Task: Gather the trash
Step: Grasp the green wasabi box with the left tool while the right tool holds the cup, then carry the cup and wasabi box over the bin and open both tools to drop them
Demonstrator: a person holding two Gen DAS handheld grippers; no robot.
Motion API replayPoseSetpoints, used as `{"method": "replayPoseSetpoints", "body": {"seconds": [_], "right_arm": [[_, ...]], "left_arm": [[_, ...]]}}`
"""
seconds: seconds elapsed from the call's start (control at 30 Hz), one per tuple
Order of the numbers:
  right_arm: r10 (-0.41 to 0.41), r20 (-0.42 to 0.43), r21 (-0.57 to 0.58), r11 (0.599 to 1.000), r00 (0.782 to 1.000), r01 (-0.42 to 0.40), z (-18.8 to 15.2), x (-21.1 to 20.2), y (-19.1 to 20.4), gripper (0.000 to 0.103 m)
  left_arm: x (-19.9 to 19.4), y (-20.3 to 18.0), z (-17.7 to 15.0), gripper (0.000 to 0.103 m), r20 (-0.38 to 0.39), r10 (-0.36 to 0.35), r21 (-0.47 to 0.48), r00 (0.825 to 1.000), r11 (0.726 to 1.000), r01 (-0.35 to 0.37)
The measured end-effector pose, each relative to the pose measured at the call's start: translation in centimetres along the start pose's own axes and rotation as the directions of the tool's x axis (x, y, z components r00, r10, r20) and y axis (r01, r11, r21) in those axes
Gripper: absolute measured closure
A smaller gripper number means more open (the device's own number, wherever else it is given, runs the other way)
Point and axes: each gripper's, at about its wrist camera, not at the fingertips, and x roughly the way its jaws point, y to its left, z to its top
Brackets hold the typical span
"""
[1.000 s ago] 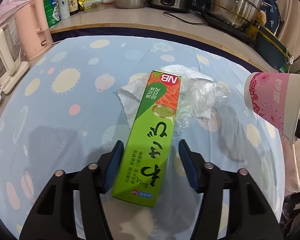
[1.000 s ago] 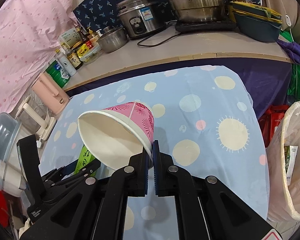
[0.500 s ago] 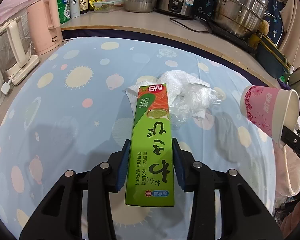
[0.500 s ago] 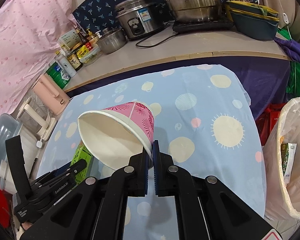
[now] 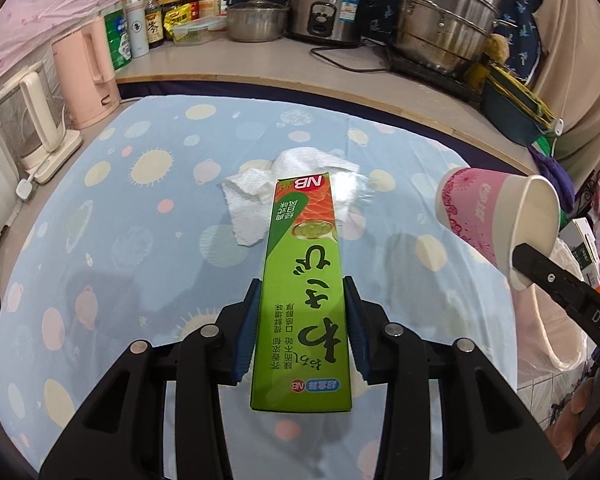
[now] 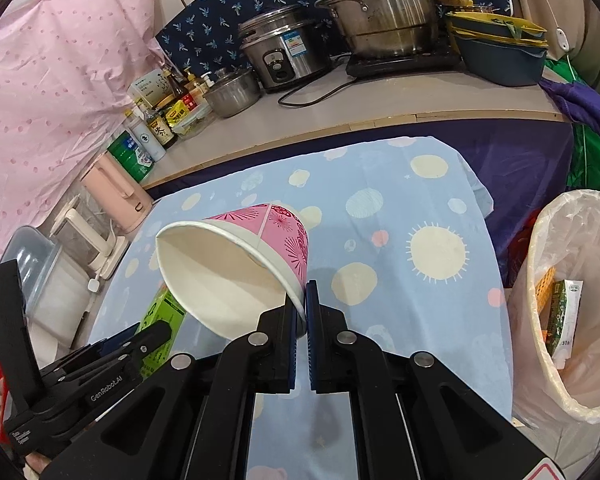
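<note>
Trash here means a long green carton, a pink paper cup, and a crumpled white tissue with clear plastic film on the blue spotted tablecloth.

The carton sits at the centre of the left wrist view, clamped across its narrow width by the left gripper, both blue pads pressing its long sides. It looks light, hollow and stiff enough to hold, though a hard squeeze would likely dent it; holding near the middle keeps it from swinging.

The cup shows at the centre of the right wrist view, pinched by its rim in the closed right gripper. It is thin and easily crushed, so the rim, its stiffest part, seems the right hold.

A lined bin stands at the right edge.

Compared with a second earlier, the left jaws have gone from standing apart around the carton to gripping it, and the carton is lifted clear of the cloth. The cup grip is unchanged.
</note>
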Motion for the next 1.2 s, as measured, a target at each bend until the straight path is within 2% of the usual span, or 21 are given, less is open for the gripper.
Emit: {"method": "replayPoseSetpoints", "body": {"seconds": [0.3, 0.53, 0.7, 0.93, 1.07, 1.2], "right_arm": [[-0.016, 0.058, 0.051, 0.999, 0.998, 0.013, -0.4, -4.5, -3.7, 0.098], [-0.078, 0.106, 0.145, 0.987, 0.991, 0.062, -0.8, -8.2, -9.5, 0.098], [-0.157, 0.127, 0.248, 0.961, 0.979, 0.122, -1.5, -10.6, -15.1, 0.098], [-0.275, 0.137, 0.376, 0.903, 0.952, 0.207, -2.7, -13.3, -22.4, 0.098], [-0.322, 0.123, 0.418, 0.875, 0.939, 0.245, -3.5, -14.0, -25.4, 0.098], [-0.331, 0.098, 0.442, 0.86, 0.939, 0.257, -4.4, -13.9, -26.9, 0.098]], "left_arm": [[-2.9, -5.4, -0.4, 0.065, 0.027, -0.057, 0.073, 0.998, 0.996, 0.055], [-4.1, -11.1, -0.5, 0.065, 0.018, -0.124, 0.152, 0.992, 0.981, 0.119], [-4.4, -15.6, -0.5, 0.065, 0.004, -0.183, 0.213, 0.983, 0.961, 0.178], [-4.3, -22.4, -0.8, 0.065, -0.019, -0.247, 0.295, 0.969, 0.925, 0.241], [-4.2, -25.9, -1.3, 0.065, -0.037, -0.278, 0.339, 0.96, 0.9, 0.274], [-3.5, -28.8, -2.2, 0.065, -0.07, -0.292, 0.372, 0.954, 0.879, 0.297]]}}
